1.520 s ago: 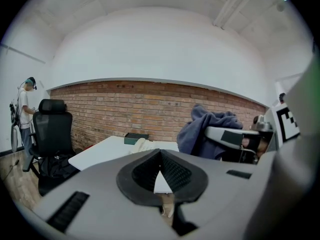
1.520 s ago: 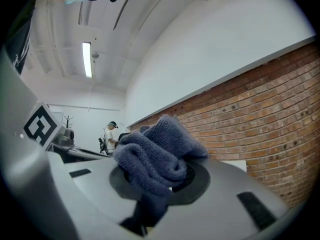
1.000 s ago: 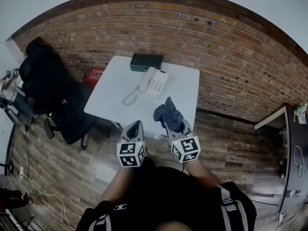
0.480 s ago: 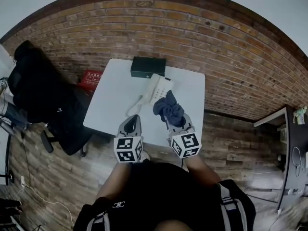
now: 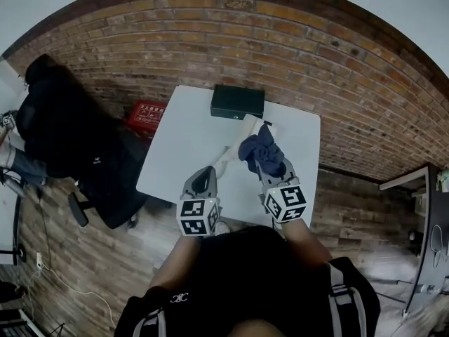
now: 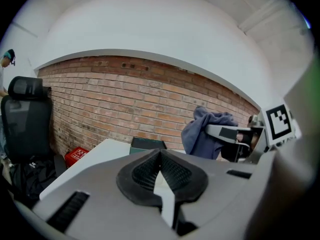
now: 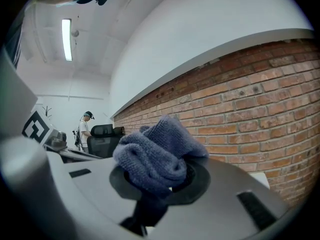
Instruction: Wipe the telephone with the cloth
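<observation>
The white telephone [image 5: 245, 125] lies on the white table [image 5: 182, 146], mostly hidden behind the cloth, and its coiled cord [image 5: 223, 159] trails toward the front. My right gripper [image 5: 269, 161] is shut on the bunched blue-grey cloth [image 5: 259, 148], held above the phone. The right gripper view shows the cloth [image 7: 157, 151] bulging out of the right gripper [image 7: 167, 176]. My left gripper [image 5: 203, 180] hovers over the table's front edge, left of the cord, shut with nothing in it. The left gripper view shows the left gripper [image 6: 160, 156] with pads together, and the cloth [image 6: 205, 134] off to the right.
A black box [image 5: 237, 102] sits at the table's far edge against the brick wall [image 5: 316, 55]. A black office chair [image 5: 66, 132] and a red crate [image 5: 149, 112] stand left of the table. A person [image 7: 85, 129] stands far off by another chair.
Both grippers have moved forward over the table. The cloth in the right gripper now covers most of the telephone. The left gripper stays shut and empty.
</observation>
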`<state>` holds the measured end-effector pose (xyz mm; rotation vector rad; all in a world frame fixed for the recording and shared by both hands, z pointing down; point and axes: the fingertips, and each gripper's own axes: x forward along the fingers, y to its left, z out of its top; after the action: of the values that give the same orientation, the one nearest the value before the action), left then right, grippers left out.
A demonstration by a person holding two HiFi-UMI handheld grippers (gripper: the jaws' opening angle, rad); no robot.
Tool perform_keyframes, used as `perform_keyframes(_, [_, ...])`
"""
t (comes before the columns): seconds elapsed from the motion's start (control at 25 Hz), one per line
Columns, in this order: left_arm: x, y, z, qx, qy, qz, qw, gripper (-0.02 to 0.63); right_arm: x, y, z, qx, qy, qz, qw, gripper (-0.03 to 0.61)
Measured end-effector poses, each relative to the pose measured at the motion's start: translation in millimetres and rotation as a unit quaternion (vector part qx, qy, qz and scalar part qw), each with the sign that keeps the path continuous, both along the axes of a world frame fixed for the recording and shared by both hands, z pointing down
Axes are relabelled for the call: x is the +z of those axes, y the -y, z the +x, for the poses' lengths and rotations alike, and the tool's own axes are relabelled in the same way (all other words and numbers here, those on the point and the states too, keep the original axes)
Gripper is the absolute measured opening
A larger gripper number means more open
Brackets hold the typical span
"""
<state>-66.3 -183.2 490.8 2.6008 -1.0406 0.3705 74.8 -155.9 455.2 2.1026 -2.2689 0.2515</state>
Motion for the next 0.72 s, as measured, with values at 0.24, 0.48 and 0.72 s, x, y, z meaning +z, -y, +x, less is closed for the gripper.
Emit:
perform_keyframes(0.24, [1,19,-7,-0.053,-0.01,-0.011,0.9985,-0.008,1,35,24,-0.012,-0.022,-0.008,1.0,0.052])
perform_keyframes(0.48, [1,23,0,-0.075,-0.001,-0.01,0.9972,-0.008,-4,68,62,0.001,-0.025,0.009,1.0,0.052])
perform_keyframes(0.72, [4,18,1,-0.096,0.016,-0.012,0.9952,-0.008,14,106,97,-0.004,-0.01,-0.004,1.0,0.054])
